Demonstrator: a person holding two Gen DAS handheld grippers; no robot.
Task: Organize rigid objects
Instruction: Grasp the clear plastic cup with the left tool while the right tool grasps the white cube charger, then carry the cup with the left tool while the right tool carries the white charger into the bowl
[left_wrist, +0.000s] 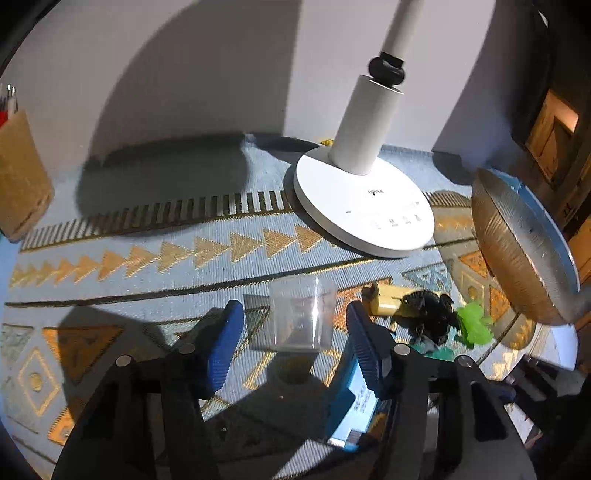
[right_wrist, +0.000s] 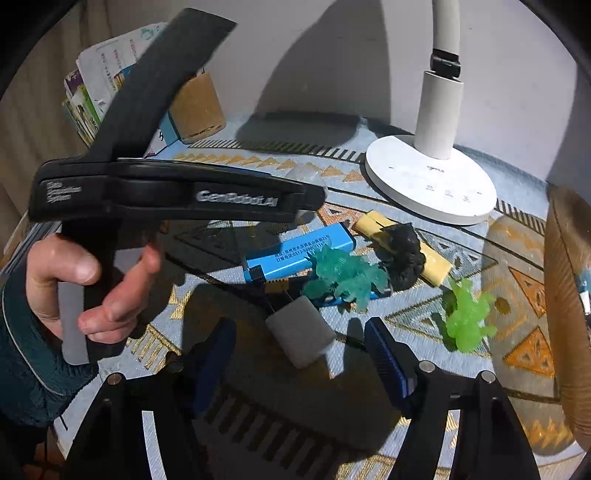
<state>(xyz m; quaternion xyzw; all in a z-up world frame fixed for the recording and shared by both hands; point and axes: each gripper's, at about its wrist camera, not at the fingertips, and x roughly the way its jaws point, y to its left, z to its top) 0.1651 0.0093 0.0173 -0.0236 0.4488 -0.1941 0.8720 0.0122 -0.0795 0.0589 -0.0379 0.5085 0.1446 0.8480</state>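
Left gripper (left_wrist: 295, 332), open, straddles a clear plastic cup (left_wrist: 303, 314): light, slippery, best pinched mid-wall; right gripper (right_wrist: 299, 354), open, flanks a grey block (right_wrist: 301, 330).

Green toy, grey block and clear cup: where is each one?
Green toy (right_wrist: 467, 319): right wrist view, on its body.
Grey block (right_wrist: 300, 330): right wrist view, on its top face.
Clear cup (left_wrist: 301, 314): left wrist view, on its side wall.

A lamp base (right_wrist: 430, 181) stands near the tabletop's (right_wrist: 229, 162) back edge. Before it cluster a flat box (right_wrist: 291, 254), two bars (right_wrist: 373, 223) and three figurines (right_wrist: 347, 275); a block (right_wrist: 301, 332) lies nearer.
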